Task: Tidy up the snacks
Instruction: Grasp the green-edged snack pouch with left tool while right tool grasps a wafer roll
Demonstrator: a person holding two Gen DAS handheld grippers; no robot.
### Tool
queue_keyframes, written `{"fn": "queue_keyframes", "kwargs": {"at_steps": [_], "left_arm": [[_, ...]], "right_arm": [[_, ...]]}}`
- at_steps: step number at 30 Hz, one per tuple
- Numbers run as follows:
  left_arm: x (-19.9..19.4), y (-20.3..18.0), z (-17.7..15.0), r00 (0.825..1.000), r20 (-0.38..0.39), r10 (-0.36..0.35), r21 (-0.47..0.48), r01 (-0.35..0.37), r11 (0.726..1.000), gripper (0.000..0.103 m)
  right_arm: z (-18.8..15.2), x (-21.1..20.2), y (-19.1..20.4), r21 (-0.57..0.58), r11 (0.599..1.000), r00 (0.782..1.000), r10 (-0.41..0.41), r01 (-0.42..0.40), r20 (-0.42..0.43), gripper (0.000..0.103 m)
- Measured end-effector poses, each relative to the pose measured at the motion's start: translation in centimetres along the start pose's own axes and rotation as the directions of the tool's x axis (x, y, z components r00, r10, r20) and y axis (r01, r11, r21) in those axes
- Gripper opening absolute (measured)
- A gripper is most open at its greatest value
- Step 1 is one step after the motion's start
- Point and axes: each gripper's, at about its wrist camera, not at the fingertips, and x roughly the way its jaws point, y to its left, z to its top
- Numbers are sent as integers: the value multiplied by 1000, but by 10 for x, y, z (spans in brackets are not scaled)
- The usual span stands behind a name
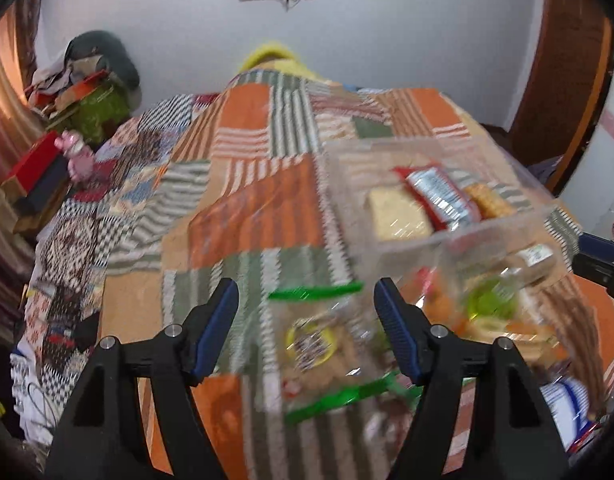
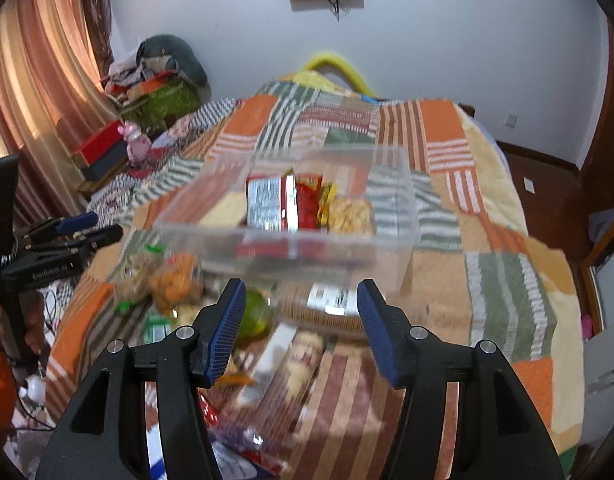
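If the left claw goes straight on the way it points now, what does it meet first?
Most likely the clear snack bag with green edges, which lies on the patchwork blanket right between the open left claw fingers. The picture is blurred, so depth is uncertain.

Daylight glowed through the curtain [image 2: 39,80] at left, while motion blur smeared both fisheye views, edges bowed and dark.

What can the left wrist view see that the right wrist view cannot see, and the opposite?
Only the left wrist view: the green-edged clear snack bag lying beneath the open left gripper.
Only the right wrist view: a biscuit sleeve under the open right gripper, and the wall socket.
Both: the clear plastic bin with snacks, and the patchwork blanket.
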Motion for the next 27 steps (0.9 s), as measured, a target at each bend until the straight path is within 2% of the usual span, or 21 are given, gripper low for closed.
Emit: {"fn": "queue_keyframes", "kwargs": {"at_steps": [8,13,16,21,23,27], "left_arm": [[33,10,-28,996,-89,-15,-39,12,999,71],[49,3,-31,995,-93,-45,-56,40,998,84],[59,1,-35,992,-104,-74,-68,67,995,85],[70,-4,-39,991,-111,-78,-66,71,995,85],[73,-3,-40,990,-115,-87,-72,79,994,83],[72,-6,-41,989,-107,-103,-62,97,993,67]], "right_arm": [[-21,28,0,32,999,992,8,-4,-123,54],[-25,39,9,18,1000,987,18,-15,-161,54],[-26,46,13,6,1000,983,20,-19,-184,54],[-34,52,18,-30,1000,980,-11,5,-197,54],[-34,51,18,-35,999,980,-13,7,-198,54],[-35,47,17,-38,999,981,-16,9,-194,52]]}}
